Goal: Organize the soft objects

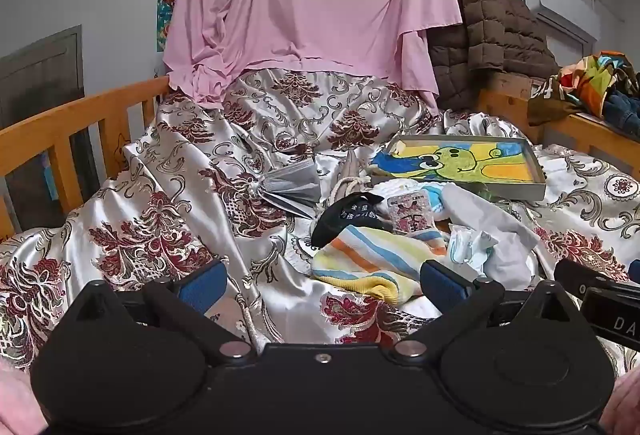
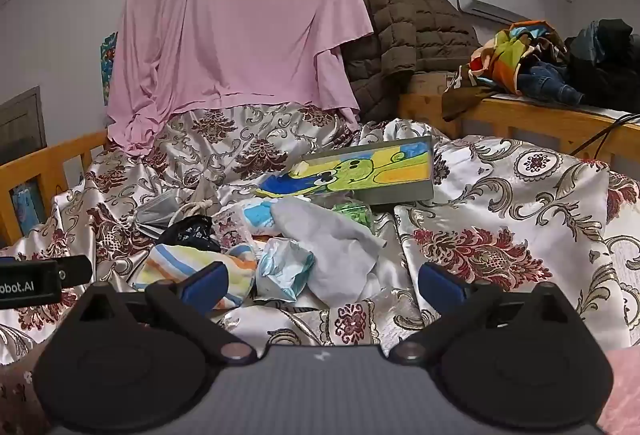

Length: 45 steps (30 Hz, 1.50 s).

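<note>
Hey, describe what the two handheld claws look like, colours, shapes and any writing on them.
Both look alike: the left claw and right claw have black angular finger arms tipped with blue pads, pivoting on silver rivets above rounded black housings. The right claw's centre plate is grey. White lettering on the neighbouring claw's side is cut off at the frame edge in each view. Fuzzy pink fabric, perhaps sleeves, shows at the bottom corners.
</note>
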Each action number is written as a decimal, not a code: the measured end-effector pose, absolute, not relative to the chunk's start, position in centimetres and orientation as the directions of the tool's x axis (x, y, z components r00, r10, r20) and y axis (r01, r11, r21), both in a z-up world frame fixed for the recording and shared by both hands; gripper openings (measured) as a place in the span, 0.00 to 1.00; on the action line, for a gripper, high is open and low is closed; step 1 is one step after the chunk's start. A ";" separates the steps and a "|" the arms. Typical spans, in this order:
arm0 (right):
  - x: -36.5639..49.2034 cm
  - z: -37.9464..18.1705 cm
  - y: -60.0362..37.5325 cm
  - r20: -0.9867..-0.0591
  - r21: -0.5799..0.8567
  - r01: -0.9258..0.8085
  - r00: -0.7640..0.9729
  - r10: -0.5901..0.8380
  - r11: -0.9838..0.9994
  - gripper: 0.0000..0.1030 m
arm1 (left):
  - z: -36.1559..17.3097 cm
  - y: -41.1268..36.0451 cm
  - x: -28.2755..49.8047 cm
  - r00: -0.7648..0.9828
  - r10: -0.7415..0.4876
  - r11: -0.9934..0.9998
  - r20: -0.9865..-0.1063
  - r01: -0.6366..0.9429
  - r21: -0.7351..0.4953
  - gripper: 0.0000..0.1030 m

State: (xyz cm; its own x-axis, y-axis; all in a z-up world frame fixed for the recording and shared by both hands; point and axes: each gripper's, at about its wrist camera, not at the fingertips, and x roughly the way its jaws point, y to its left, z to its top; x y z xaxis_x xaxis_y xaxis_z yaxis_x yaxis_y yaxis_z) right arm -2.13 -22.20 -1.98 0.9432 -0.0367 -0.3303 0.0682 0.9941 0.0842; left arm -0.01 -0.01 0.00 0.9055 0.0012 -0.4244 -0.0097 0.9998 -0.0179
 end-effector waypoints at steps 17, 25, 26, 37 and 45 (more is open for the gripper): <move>-2.1 -2.0 -22.0 -0.332 0.082 0.070 0.942 -0.039 0.994 1.00 | 0.0 0.0 0.0 0.906 0.005 1.000 -0.423 -0.011 -0.011 0.99; -2.0 -2.0 -22.0 -0.333 0.082 0.070 0.942 -0.039 0.994 1.00 | 0.0 0.0 0.0 0.906 0.006 1.000 -0.423 -0.011 -0.010 0.99; -2.0 -2.0 -22.0 -0.333 0.081 0.070 0.942 -0.039 0.994 1.00 | 0.0 0.0 0.0 0.906 0.006 1.000 -0.423 -0.011 -0.010 0.99; -2.0 -2.0 -22.0 -0.334 0.081 0.070 0.942 -0.039 0.994 1.00 | 0.0 0.0 0.0 0.906 0.007 1.000 -0.423 -0.012 -0.008 0.99; -2.0 -2.1 -22.0 -0.335 0.082 0.070 0.941 -0.038 0.994 1.00 | 0.0 -0.1 0.0 0.906 0.006 1.000 -0.424 -0.011 -0.008 0.99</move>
